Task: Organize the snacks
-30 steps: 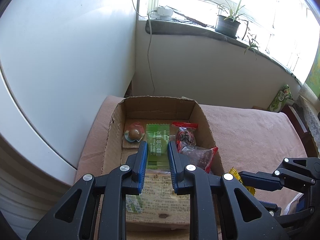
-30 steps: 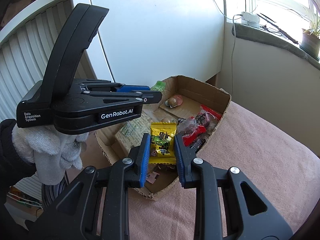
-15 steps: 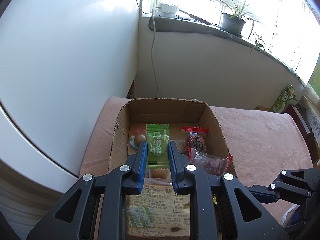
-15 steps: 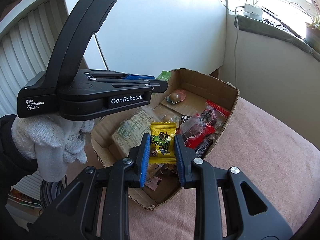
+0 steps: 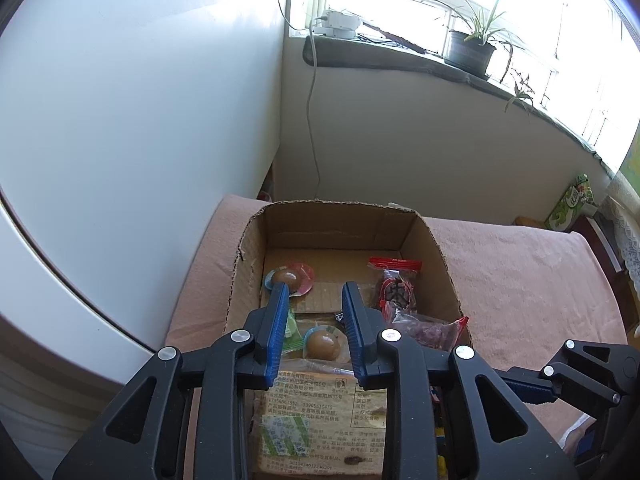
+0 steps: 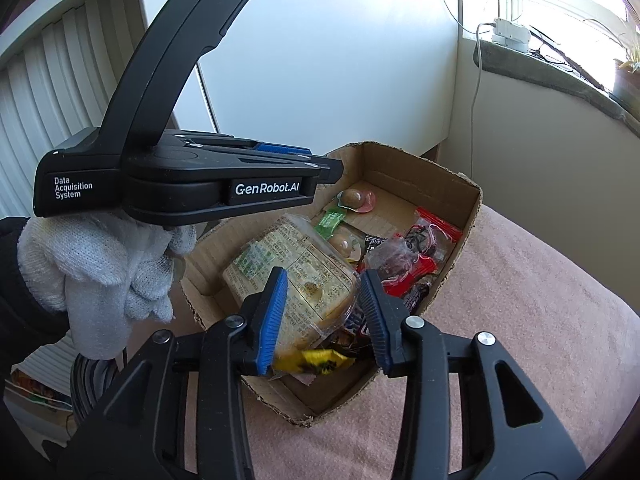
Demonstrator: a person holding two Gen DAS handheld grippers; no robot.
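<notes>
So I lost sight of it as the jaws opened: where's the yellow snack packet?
In the right wrist view the yellow snack packet lies in the cardboard box at its near end, just below the open right gripper.

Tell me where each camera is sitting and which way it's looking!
Left wrist: rides the left hand-held gripper, looking down into the cardboard box toward the window; its open blue-padded fingers show.
Right wrist: rides the right hand-held gripper, looking down into the box from its near corner; its open fingers, the left hand-held gripper and a gloved hand show.
Shared: the box, the green packet and the bread pack.
</notes>
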